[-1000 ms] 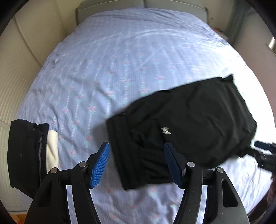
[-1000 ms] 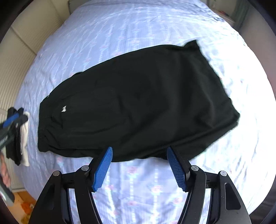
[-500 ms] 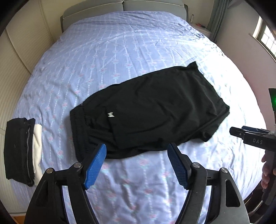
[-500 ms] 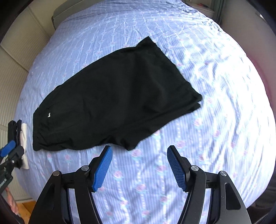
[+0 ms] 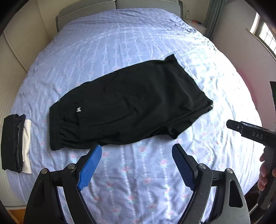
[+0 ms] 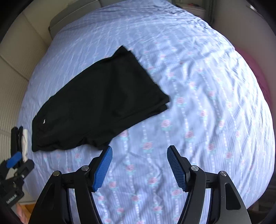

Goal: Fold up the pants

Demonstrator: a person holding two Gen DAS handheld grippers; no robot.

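Observation:
Black pants [image 5: 127, 105] [image 6: 96, 106] lie folded flat on the bed, waistband to the left, a small white logo near it. My left gripper [image 5: 137, 151] hangs above bare sheet just in front of the pants' near edge; its jaws are opening with nothing between them. My right gripper [image 6: 139, 153] stands open over the sheet, right of and in front of the pants, holding nothing. The right gripper also shows at the right edge of the left wrist view, with a hand [image 5: 264, 174] on it. The left gripper shows at the lower left of the right wrist view.
The bed sheet [image 5: 138, 43] [image 6: 207, 86] is pale blue with rows of pink flowers. A folded stack of black and white clothes [image 5: 15, 144] [image 6: 19, 139] sits at the bed's left edge. A padded headboard [image 5: 117, 3] and a window [image 5: 265, 34] lie beyond.
Both grippers have drawn back from the pants, which now lie farther off and untouched. The left jaws have spread wider. The right jaws keep the same gap.

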